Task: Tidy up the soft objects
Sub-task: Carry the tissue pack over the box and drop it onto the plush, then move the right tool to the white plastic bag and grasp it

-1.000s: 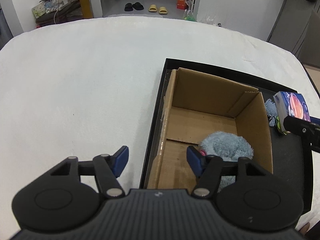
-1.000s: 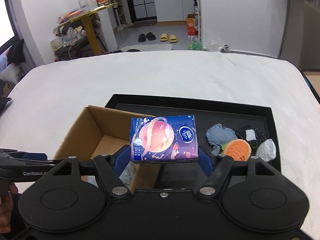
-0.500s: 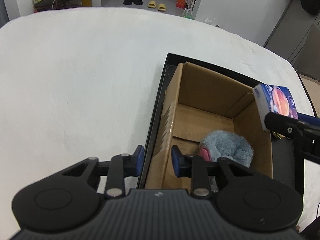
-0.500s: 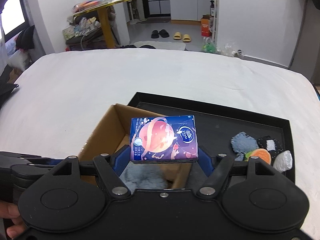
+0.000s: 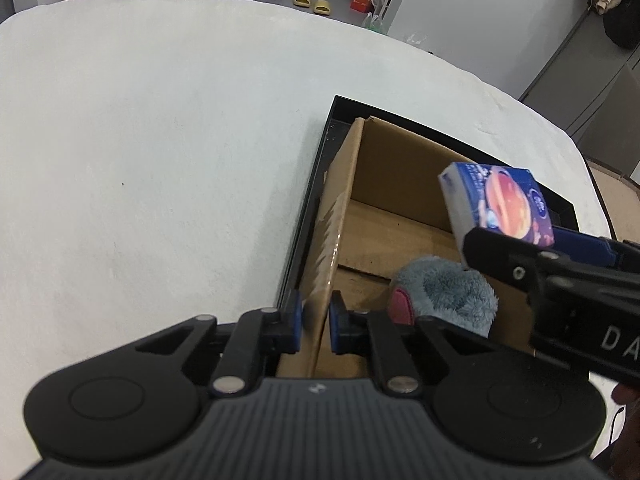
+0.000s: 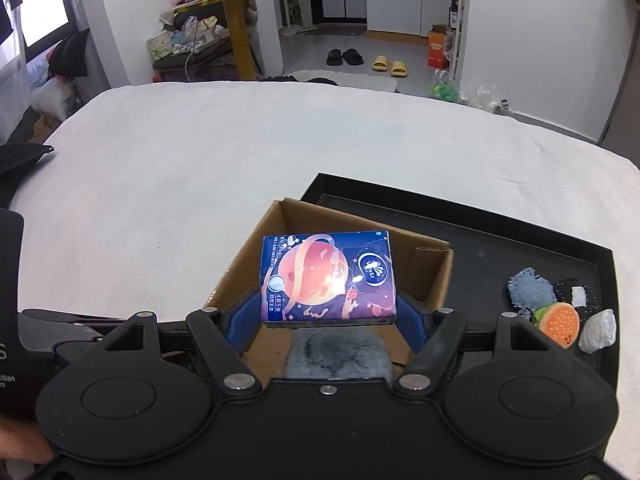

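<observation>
Left gripper (image 5: 315, 322): one; jaws clamped on the near left wall of the cardboard box (image 5: 332, 240), one blue pad outside, one inside. Pads press the cardboard edge.
Right gripper (image 6: 328, 318): one; blue pads squeezing the two short ends of the tissue pack (image 6: 328, 278), held above the box opening, tilted with its printed face up.
Tissue pack: one; blue with an orange planet print. Small lettering on it too fine to read.
Fluffy blue item (image 5: 444, 292): one; lies inside the box near its near wall, with a pink patch on its left side. The right wrist view shows only a strip of it behind the gripper body, so its shape is unclear.
Cardboard box: one; open-topped, standing at the left end of the black tray (image 6: 520, 236). Near wall partly hidden by both gripper bodies.
Small pieces at tray's right end: four counted; a blue denim-like patch (image 6: 530, 286), an orange round piece with green edge (image 6: 560, 324), a white crumpled lump (image 6: 599, 330), a dark piece with a white square (image 6: 576, 292). They overlap; hard to identify.
Black tray: one; sits on the white bed-like surface (image 5: 160, 140). Near right corner cut off.
Hands: a fingertip sliver at the lower left of the right wrist view (image 6: 20, 448); the rest is out of frame.
Slippers on far floor: two pairs, one black (image 6: 345, 56), one yellow (image 6: 389, 65).
</observation>
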Available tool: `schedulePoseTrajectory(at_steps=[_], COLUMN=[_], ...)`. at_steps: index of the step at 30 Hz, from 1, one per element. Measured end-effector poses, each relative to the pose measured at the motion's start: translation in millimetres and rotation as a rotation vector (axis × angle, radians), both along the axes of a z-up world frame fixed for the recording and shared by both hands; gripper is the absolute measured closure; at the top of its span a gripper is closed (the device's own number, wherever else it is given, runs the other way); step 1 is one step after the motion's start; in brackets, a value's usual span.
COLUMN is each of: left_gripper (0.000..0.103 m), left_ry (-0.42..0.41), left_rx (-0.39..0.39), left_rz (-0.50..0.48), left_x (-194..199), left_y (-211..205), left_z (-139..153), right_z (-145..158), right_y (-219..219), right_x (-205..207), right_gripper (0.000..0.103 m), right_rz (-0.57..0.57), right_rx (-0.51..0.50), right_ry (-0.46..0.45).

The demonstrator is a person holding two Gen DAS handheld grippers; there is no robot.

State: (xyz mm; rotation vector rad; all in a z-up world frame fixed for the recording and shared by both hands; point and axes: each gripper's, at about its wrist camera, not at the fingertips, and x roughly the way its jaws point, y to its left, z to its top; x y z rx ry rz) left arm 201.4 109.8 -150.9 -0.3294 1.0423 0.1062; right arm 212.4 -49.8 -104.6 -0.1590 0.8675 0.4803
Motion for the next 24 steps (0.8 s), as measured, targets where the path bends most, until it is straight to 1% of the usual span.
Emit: schedulePoseTrajectory(at_steps=[3,6,11,14,22,24], left_gripper=[0.091,0.091,0.09,0.09,0.09,0.088], left_ry=[0.001,0.002,0.003,0.009,0.028,0.03], left_rx=[-0.012,-0.012,-0.02,-0.021,0.018,0.043], left_rz=[0.008,0.006,0.011,0.015,0.003,0.002], left_x=[3,4,5,5,9,9], left_y=[2,2,4,4,-3,-6], left_z=[-3,-4,-6,-5,-1,2], right_z=[-1,-1,-2,-3,-2,0], right_y=[2,2,-5,-9,-24,-28], right_x=[2,1,-1,-3,-8,-8], right_gripper=[0.03,0.024,0.024,0.024,0.024,0.022], right_rz=[0.001,-0.012,-0.033,-0.031,-0.057,-0.06], right_rx=[0.035,0.025,0.015,-0.011,-0.008,-0.01], right_ry=[0.038,0.033,0.039,0.032,0.025,0.012])
